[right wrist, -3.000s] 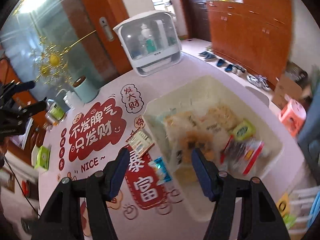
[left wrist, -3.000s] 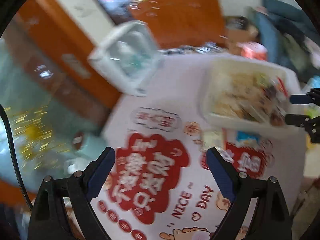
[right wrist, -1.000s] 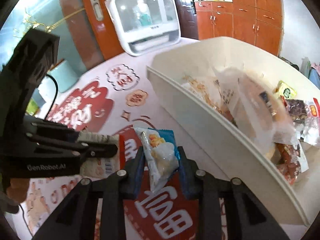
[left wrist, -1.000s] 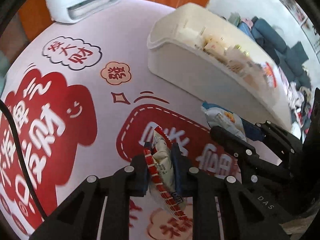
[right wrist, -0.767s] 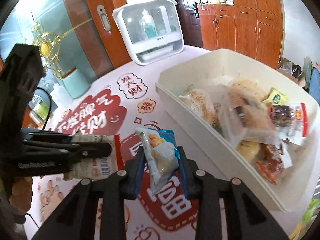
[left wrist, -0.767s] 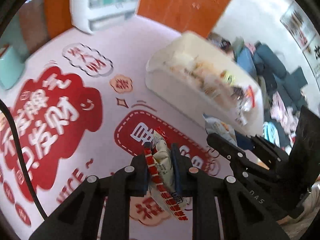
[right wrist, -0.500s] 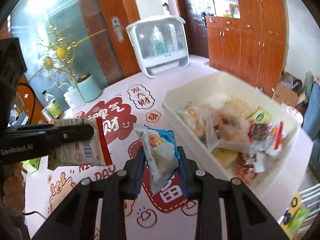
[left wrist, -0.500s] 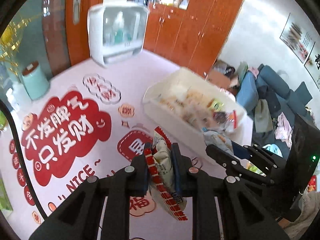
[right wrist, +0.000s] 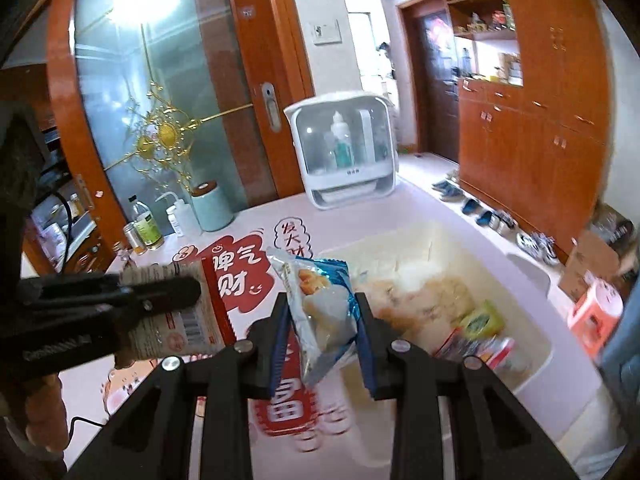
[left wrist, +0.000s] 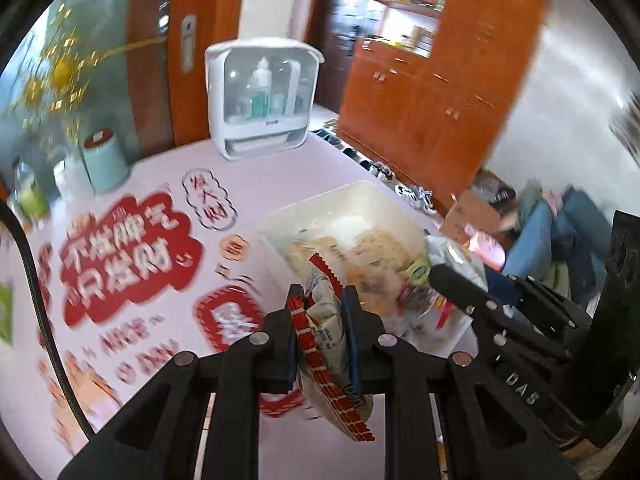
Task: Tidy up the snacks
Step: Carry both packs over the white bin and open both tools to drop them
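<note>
Both packets are riding high above the bench (left wrist: pixel 280 176) now, lifted off the red print where they were lying a second ago. Left hand-held gripper (left wrist: pixel 322 334) is clenching the red-edged snack packet (left wrist: pixel 325 328); right hand-held gripper (right wrist: pixel 322 330) is clenching the blue snack packet (right wrist: pixel 320 312). Each is hanging over the near edge of the white bin (right wrist: pixel 536 276), not yet inside.

To do this step well, I judge each packet should be carried past the rim, lowered close to the pile, then released one at a time so the two tools are not colliding.

Right wrist view is showing the left packet's barcode side and the bin's free far corner; left wrist view is showing the right tool's fingers crossing above the bin's contents.
</note>
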Action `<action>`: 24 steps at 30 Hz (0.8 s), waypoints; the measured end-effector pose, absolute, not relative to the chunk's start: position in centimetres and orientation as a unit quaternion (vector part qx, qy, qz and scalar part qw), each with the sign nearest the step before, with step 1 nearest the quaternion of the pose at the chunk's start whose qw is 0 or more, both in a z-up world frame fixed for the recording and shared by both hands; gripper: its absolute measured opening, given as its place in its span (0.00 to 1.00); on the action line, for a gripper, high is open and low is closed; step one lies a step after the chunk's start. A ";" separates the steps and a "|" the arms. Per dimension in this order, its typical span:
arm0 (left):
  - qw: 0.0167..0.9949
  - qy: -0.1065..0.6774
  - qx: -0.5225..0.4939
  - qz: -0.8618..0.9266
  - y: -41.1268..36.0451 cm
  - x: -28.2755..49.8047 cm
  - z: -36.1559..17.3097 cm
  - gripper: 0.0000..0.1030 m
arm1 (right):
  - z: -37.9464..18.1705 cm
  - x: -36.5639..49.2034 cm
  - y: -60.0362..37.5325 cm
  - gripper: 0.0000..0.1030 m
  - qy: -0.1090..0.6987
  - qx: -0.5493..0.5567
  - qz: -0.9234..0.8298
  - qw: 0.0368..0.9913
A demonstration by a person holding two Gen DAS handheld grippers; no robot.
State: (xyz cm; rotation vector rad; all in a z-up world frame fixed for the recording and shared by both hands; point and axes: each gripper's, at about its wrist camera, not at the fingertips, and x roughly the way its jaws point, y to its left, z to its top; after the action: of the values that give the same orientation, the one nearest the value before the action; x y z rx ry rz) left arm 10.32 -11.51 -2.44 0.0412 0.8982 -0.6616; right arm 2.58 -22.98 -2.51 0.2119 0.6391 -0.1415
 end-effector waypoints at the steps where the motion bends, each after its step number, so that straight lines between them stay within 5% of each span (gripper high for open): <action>1: 0.850 0.428 0.014 -0.307 -12.3 10.3 -2.7 0.16 | -2.4 2.7 -24.9 0.30 0.318 0.096 -0.060 0.941; 21: 0.884 0.415 -0.032 -0.213 -24.0 15.6 -0.7 0.18 | 1.5 9.9 -38.8 0.33 0.288 0.058 0.015 0.956; 23: 0.890 0.410 -0.029 -0.195 -24.1 16.3 -0.8 0.38 | 1.3 11.1 -39.1 0.34 0.294 0.059 0.017 0.954; 24: 0.891 0.412 -0.025 -0.189 -24.2 16.7 -1.0 0.69 | 1.0 11.8 -39.2 0.40 0.301 0.058 0.019 0.952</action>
State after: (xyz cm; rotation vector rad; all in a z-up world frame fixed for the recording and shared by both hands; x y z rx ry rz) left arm 16.71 -24.21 -1.02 -0.0518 0.8556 -0.3930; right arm 11.76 -39.20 1.02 0.1185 0.6109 0.0378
